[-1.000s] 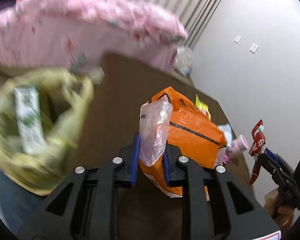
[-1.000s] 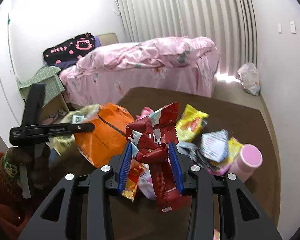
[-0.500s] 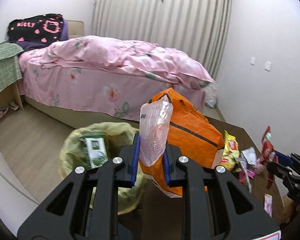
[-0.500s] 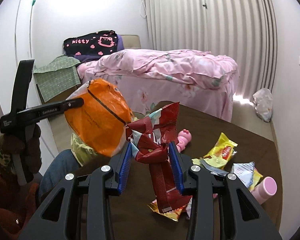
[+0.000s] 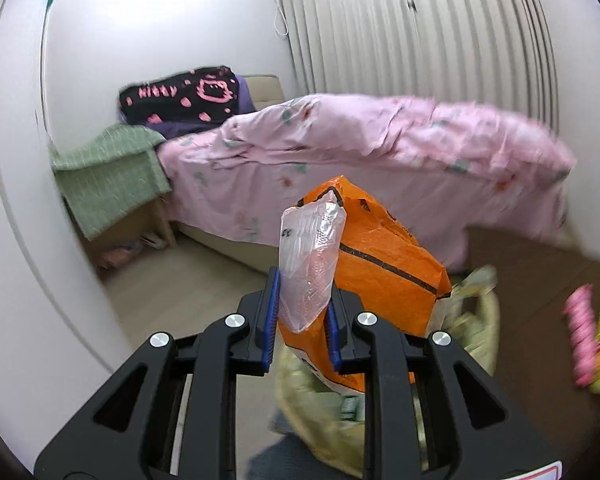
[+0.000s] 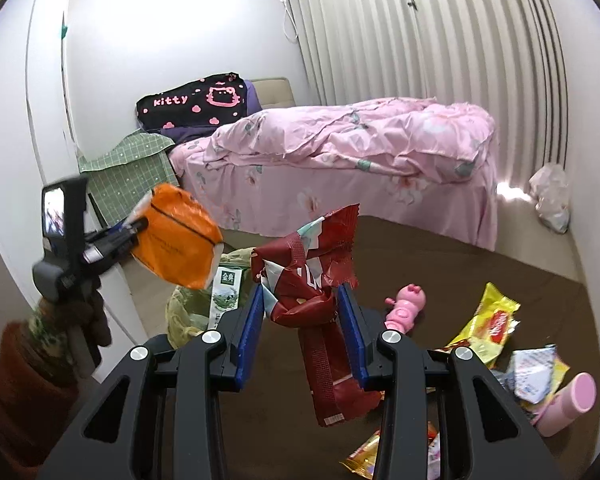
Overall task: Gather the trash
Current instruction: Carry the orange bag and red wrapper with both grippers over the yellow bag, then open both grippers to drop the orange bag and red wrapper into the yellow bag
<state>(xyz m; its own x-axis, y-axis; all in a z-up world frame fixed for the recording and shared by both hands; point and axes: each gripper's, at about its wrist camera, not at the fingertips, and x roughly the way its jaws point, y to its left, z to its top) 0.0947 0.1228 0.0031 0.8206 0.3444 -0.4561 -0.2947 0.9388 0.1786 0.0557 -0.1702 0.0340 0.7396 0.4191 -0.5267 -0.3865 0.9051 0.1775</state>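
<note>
We hold an orange bag [image 5: 384, 268] and a clear wrapper [image 5: 310, 264] pinched in our left gripper [image 5: 300, 328] above the yellow-green trash bag [image 6: 188, 308], while our right gripper [image 6: 304, 324] clamps a crumpled red wrapper [image 6: 312, 272] over the brown table [image 6: 440, 264] strewn with snack packets [image 6: 494, 324].

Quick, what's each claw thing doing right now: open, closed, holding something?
Left gripper: closed, holding an orange bag.
Right gripper: closed, holding a crumpled red wrapper.
</note>
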